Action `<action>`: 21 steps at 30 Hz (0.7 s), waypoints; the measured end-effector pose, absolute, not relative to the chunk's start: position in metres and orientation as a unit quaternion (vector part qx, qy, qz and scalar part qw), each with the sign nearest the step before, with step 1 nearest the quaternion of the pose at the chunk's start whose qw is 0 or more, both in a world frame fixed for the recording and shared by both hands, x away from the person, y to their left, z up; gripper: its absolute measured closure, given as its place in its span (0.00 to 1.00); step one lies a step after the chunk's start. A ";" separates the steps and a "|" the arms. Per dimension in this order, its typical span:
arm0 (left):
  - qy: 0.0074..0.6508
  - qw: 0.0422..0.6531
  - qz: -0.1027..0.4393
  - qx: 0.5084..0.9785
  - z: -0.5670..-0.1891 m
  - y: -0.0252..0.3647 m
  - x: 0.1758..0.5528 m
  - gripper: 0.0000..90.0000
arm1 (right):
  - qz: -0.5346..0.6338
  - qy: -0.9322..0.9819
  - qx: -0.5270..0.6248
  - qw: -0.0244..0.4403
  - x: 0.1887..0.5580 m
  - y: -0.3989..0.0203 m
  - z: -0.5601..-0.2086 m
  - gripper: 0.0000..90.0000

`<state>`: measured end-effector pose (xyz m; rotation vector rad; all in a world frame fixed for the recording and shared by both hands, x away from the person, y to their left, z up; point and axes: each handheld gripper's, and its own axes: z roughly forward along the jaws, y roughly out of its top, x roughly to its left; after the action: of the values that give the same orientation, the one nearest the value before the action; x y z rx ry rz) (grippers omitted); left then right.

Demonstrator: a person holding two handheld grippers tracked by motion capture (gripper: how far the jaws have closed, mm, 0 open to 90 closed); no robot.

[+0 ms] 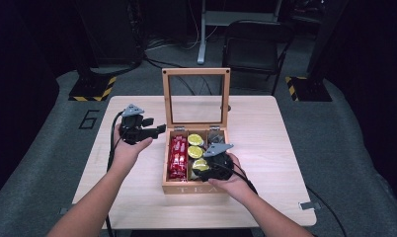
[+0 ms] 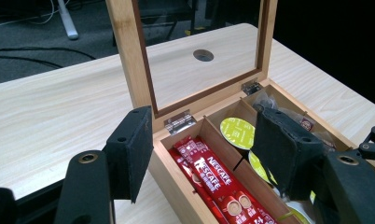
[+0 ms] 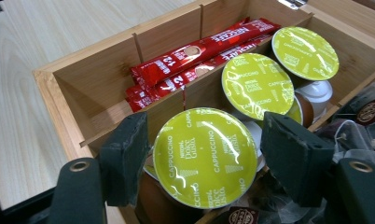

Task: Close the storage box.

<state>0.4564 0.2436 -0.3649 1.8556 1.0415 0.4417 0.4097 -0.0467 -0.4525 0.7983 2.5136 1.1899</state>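
A pale wooden table (image 1: 265, 133) stands on grey carpet, with a dark folding chair (image 1: 253, 47) behind it. On the table sits a wooden tea box (image 1: 194, 186) with its glass-paned lid (image 1: 196, 71) standing upright on hinges at the back. The box is split lengthwise into three compartments. The one on the person's left holds red coffee stick packets (image 1: 178, 156); the middle one holds a row of coffee capsules (image 1: 195, 145) with yellow-green foil tops; the right one holds dark wrapped items that are hard to make out.

The person's left hand (image 1: 127, 148) holds the left gripper (image 1: 148, 129) above the table just beside the box's left wall, its jaws spread apart with nothing between them, pointing toward the box.

The right hand (image 1: 233, 180) holds the right gripper (image 1: 206, 168) low over the front of the middle compartment. In the right gripper view its jaws stand open on either side of the nearest capsule (image 3: 205, 156), which sits tilted. Whether the pads (image 3: 125, 158) touch its rim I cannot tell.
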 end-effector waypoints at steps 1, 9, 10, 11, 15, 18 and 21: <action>0.425 0.466 0.179 0.755 -0.365 0.244 0.456 0.42 | 0.406 0.863 0.274 0.122 0.409 -0.046 -0.453 0.35; 0.426 0.467 0.179 0.754 -0.366 0.243 0.457 0.42 | 0.405 0.864 0.273 0.122 0.411 -0.045 -0.454 0.36; 0.425 0.466 0.179 0.755 -0.366 0.243 0.457 0.42 | 0.404 0.864 0.275 0.120 0.411 -0.046 -0.454 0.36; 0.425 0.467 0.179 0.754 -0.366 0.242 0.457 0.42 | 0.403 0.865 0.275 0.121 0.411 -0.046 -0.455 0.36; 0.426 0.467 0.178 0.754 -0.366 0.242 0.457 0.42 | 0.401 0.866 0.275 0.118 0.411 -0.045 -0.458 0.39; 0.426 0.466 0.179 0.755 -0.366 0.243 0.457 0.42 | 0.403 0.865 0.274 0.120 0.410 -0.046 -0.459 0.40; 0.426 0.467 0.179 0.754 -0.366 0.243 0.457 0.42 | 0.401 0.866 0.273 0.122 0.410 -0.046 -0.458 0.41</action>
<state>0.4566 0.2427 -0.3663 1.8517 1.0444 0.4392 0.4099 -0.0457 -0.4584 0.7959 2.5280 1.1719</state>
